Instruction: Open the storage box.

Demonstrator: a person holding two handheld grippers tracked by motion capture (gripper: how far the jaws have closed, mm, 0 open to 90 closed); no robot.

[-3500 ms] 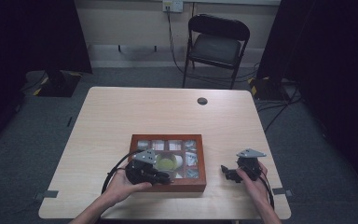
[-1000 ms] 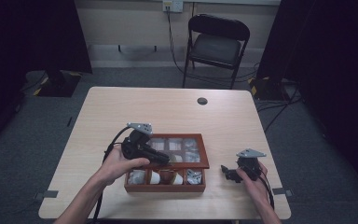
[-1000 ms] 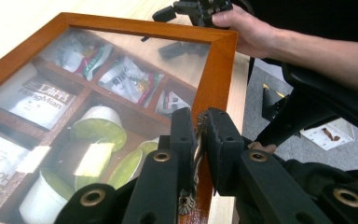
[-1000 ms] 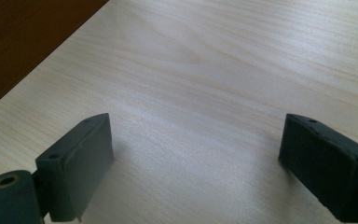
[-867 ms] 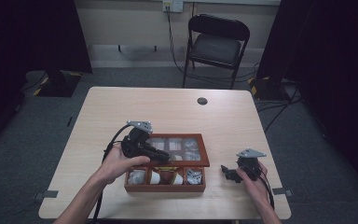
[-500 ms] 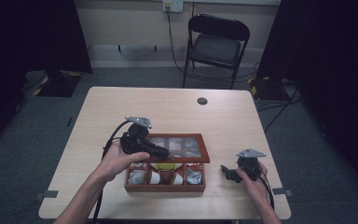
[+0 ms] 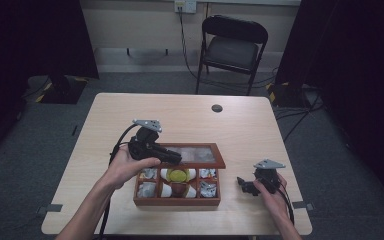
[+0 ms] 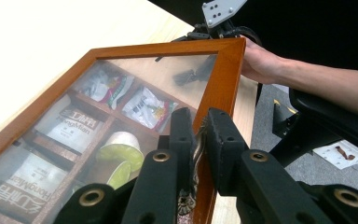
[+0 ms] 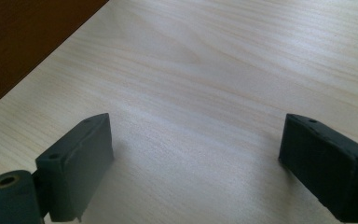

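Left tool (image 8: pixel 196 140) pinching raised glass lid (image 7: pixel 195 154) over wooden box (image 7: pixel 176 201), right tool (image 7: pixel 247 186) spread on table (image 7: pixel 260 130) beside it

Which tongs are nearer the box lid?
Left. The left tongs are clamped on the lid; the right tongs rest on the table beside the box.

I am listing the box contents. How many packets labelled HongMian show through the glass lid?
2. One packet lies left of the yellow-green cup, the other packet in the next compartment nearer the camera. The left claw, shut on the lid, may hide others.
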